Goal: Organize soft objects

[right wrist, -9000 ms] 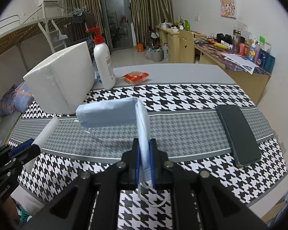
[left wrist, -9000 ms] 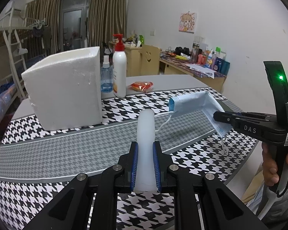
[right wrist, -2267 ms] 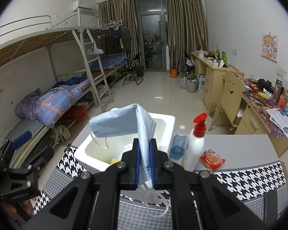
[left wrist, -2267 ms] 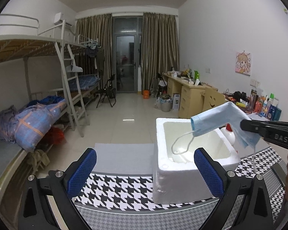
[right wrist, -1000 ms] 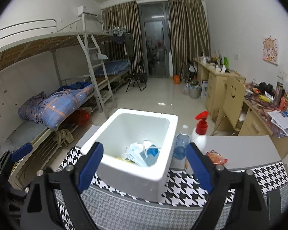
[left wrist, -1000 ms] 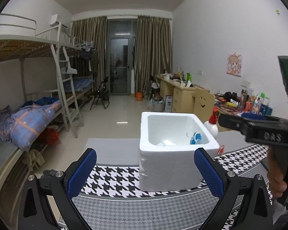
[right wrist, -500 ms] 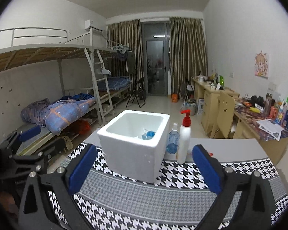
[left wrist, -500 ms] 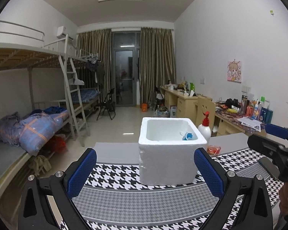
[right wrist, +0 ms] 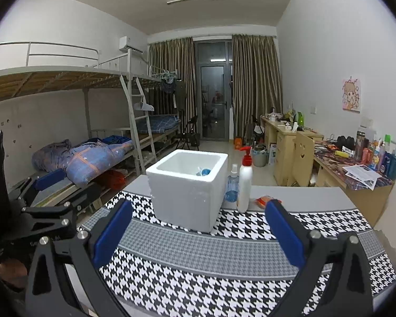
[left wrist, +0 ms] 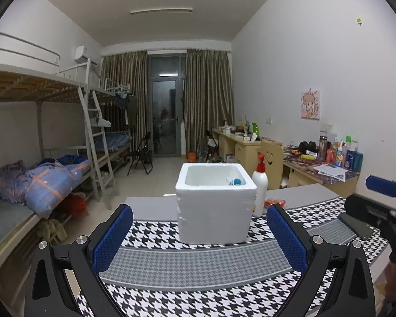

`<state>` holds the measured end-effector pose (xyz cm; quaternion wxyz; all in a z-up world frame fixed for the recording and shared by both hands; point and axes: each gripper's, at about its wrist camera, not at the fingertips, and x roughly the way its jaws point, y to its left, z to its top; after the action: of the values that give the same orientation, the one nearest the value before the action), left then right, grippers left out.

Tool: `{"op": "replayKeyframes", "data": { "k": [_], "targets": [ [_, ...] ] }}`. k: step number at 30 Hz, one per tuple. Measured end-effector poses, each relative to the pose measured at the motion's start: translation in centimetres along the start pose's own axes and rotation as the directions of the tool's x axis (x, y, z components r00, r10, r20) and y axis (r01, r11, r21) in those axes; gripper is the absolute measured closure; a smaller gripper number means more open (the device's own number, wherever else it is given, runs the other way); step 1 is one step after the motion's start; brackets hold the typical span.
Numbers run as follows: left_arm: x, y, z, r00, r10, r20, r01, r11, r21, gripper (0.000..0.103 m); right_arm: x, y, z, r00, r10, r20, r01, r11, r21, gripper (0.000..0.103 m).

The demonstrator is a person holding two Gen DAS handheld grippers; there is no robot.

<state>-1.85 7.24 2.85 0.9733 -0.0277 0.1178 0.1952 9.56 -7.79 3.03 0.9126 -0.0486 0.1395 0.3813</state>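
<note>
Both the left gripper (left wrist: 199, 233) and the right gripper (right wrist: 198, 228) have jaws wide open and empty. The mask (right wrist: 203, 171), probably blue, lies inside the foam box (right wrist: 187, 191), where soft things are collected.

A white, square-sided foam box (left wrist: 213, 214) stands upright and open-topped at the frame's centre on the houndstooth-patterned counter (left wrist: 198, 264). Inside, low against its right wall, lie soft items — a pale blue face mask (right wrist: 204, 171) crumpled beside something white (left wrist: 229, 180) — only their tops showing above the rim.
</note>
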Motion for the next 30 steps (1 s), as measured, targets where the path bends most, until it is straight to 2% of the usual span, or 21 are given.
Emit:
{"op": "replayKeyframes", "data": {
  "k": [8, 13, 15, 19, 23, 30],
  "targets": [
    [-1.0, -0.5, -1.6, 0.999, 0.001, 0.032, -0.001, 1.000, 0.011, 0.001, -0.1, 0.0, -2.8, 0.999, -0.010, 0.046, 0.011, 1.000, -0.021, 0.001],
    [-1.2, -0.5, -3.0, 0.998, 0.025, 0.052, -0.026, 1.000, 0.008, 0.001, -0.5, -0.6, -4.6, 0.994, -0.075, 0.086, 0.075, 0.997, -0.004, 0.001],
    [-1.3, -0.4, -3.6, 0.997, 0.040, 0.067, -0.040, 0.999, 0.006, 0.001, -0.4, -1.1, -5.2, 0.993, -0.079, 0.083, 0.077, 0.997, 0.021, 0.001],
    [-0.8, -0.2, -4.9, 0.997, 0.053, 0.048, -0.054, 0.998, 0.016, 0.001, 0.0, -2.0, -6.6, 0.994, -0.091, 0.058, 0.089, 0.995, 0.051, 0.001],
    [-0.5, 0.0, -5.7, 0.998, 0.046, 0.032, -0.046, 0.999, 0.016, 0.001, -0.3, -2.0, -7.4, 0.987, -0.143, 0.073, 0.140, 0.989, 0.048, 0.001],
    [-0.1, -0.3, -6.7, 0.999, 0.039, 0.004, -0.039, 0.999, 0.014, 0.001, -0.3, -1.6, -8.1, 0.988, -0.139, 0.062, 0.137, 0.990, 0.041, 0.001]
  ]
}}
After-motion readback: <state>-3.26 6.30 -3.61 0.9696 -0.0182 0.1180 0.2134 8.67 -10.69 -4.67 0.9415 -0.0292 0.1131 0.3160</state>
